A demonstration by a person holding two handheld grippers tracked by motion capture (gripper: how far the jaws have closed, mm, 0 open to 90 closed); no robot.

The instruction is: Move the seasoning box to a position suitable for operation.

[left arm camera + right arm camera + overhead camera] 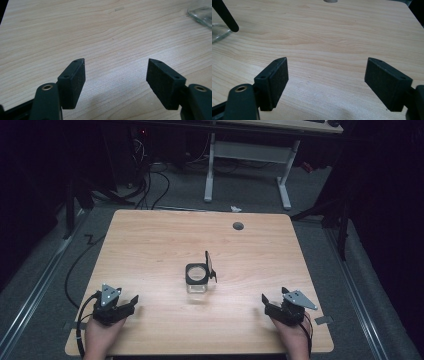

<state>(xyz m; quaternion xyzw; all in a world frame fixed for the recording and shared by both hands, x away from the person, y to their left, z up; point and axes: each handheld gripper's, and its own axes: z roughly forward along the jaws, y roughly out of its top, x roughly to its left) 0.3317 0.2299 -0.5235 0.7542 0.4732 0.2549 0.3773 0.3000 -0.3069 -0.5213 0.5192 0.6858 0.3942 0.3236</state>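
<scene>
A clear glass jar (197,279) with a black rim stands in the middle of the wooden table (150,250), its black hinged lid (210,266) flipped up on the right side. My left gripper (131,303) rests near the front left edge, open, nothing between its pads (75,80); the jar's glass base (201,13) shows at the top right of the left gripper view. My right gripper (267,304) rests near the front right edge, open and empty; the lid's black edge (225,15) and some glass (219,33) appear at the upper left of its view.
A round grey cable hole (238,225) sits in the table near its far right. Beyond the table stand a white desk frame (247,157) and floor cables (150,185). A person's hands hold both grippers at the front edge.
</scene>
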